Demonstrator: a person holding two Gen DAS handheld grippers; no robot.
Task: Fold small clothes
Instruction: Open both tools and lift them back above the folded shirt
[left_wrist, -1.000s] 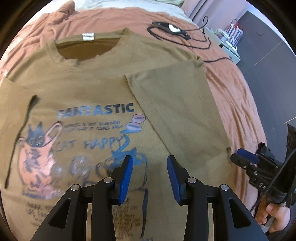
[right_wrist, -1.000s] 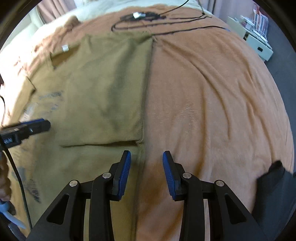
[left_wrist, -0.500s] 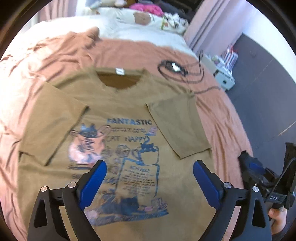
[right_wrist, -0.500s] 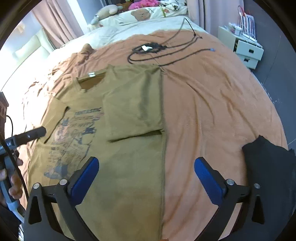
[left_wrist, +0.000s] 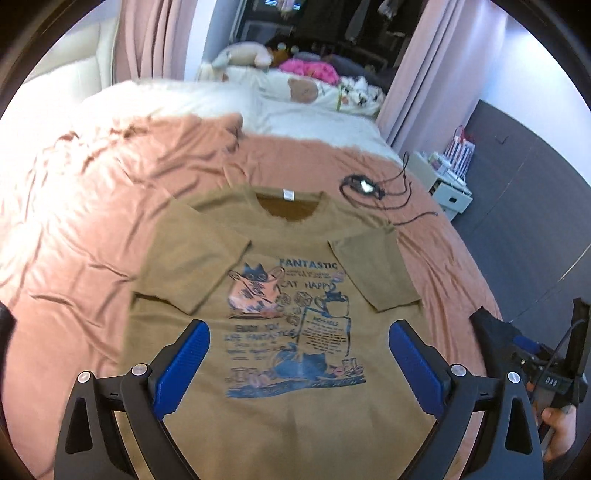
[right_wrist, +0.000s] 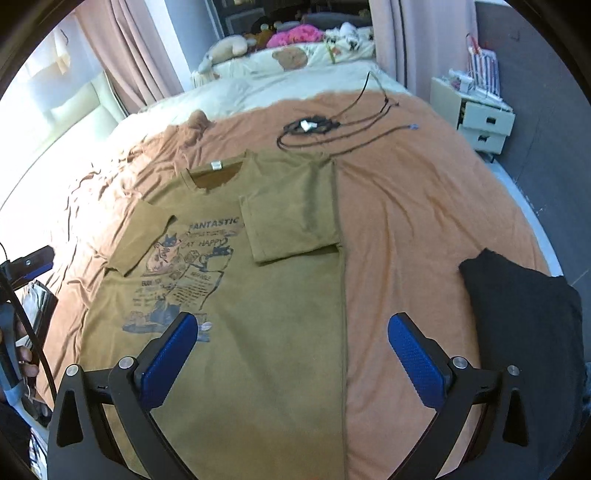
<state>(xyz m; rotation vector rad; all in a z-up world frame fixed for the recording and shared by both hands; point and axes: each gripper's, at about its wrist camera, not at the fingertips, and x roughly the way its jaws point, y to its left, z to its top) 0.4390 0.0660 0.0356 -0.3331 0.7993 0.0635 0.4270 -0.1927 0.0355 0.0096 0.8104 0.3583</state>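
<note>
An olive-brown T-shirt (left_wrist: 295, 424) with a blue and pink cat print lies flat, front up, on the bed, collar at the far end. Its left sleeve (left_wrist: 195, 266) and right sleeve (left_wrist: 373, 273) are folded in over the chest. In the right wrist view the T-shirt (right_wrist: 280, 295) has a straight edge along its right side. My left gripper (left_wrist: 299, 332) hovers open above the lower print, holding nothing. My right gripper (right_wrist: 293, 321) hangs open over the shirt's right edge, also empty. Each gripper shows at the rim of the other's view: right gripper (left_wrist: 524, 347), left gripper (right_wrist: 33, 262).
A salmon bedspread (left_wrist: 92, 240) covers the bed. A coiled black cable (right_wrist: 314, 127) lies beyond the collar. A folded black garment (right_wrist: 524, 314) sits at the bed's right edge. A white drawer unit (right_wrist: 484, 118) stands to the right. Pillows and soft toys (left_wrist: 295, 88) are at the head.
Both grippers went from nearly shut to wide open and drew back and up from the shirt, so the whole shirt and bed came into view.
</note>
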